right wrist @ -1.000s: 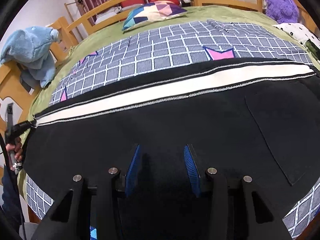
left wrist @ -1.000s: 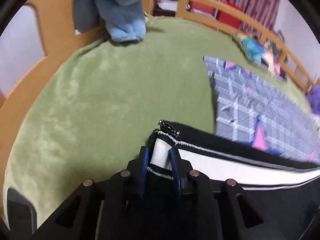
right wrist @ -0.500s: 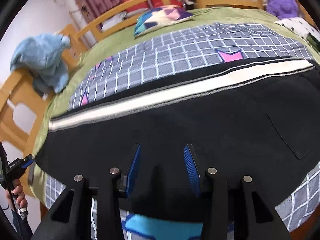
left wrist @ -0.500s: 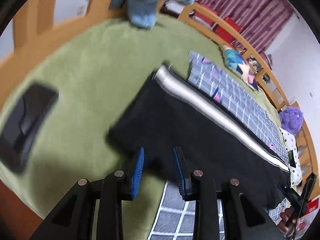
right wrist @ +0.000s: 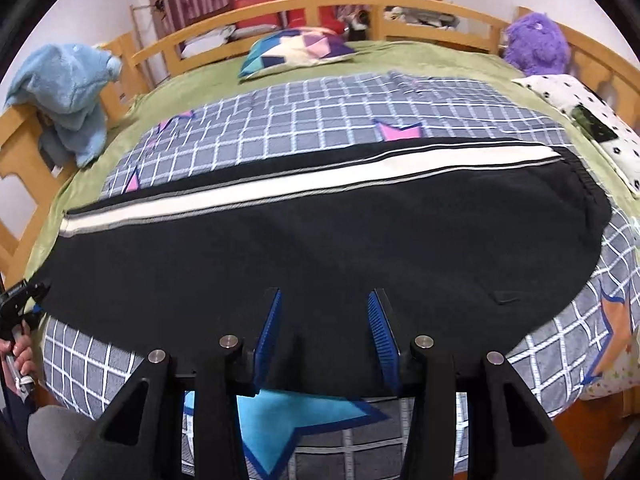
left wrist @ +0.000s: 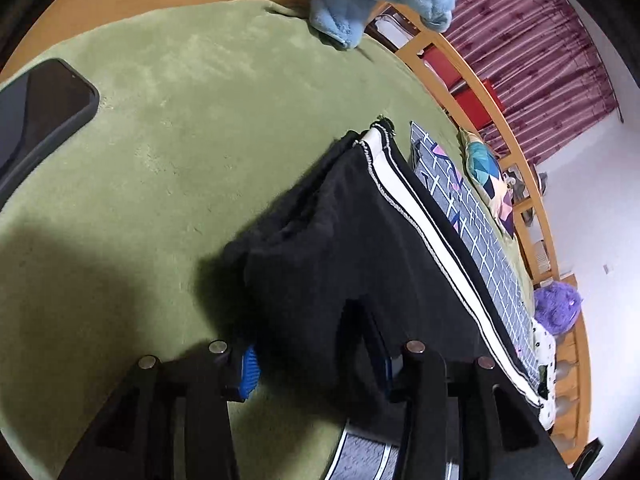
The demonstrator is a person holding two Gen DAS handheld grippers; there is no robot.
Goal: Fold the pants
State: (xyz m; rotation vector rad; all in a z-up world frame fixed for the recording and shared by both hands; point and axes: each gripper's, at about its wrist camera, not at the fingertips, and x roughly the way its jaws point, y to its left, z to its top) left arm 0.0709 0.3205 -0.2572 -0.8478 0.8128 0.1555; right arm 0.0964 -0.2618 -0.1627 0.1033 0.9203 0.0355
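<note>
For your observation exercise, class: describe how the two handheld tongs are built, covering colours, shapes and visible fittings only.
Both the left tongs and the right tongs have angular matte black frames with triangular cut-outs. Round silver bolt heads sit on top of the arms. Each finger carries a blue ribbed pad on its inner face. No cables or markings show.

Pants (right wrist: pixel 320 248) lie flat across the quilt (right wrist: pixel 320 116), lengthwise left to right, on the bed cover (left wrist: pixel 180 160). Pillow (right wrist: pixel 296 50) behind the quilt, near the rail (right wrist: pixel 320 2). Phone (left wrist: pixel 36 116) on the cover, well apart from the pants' end.
</note>
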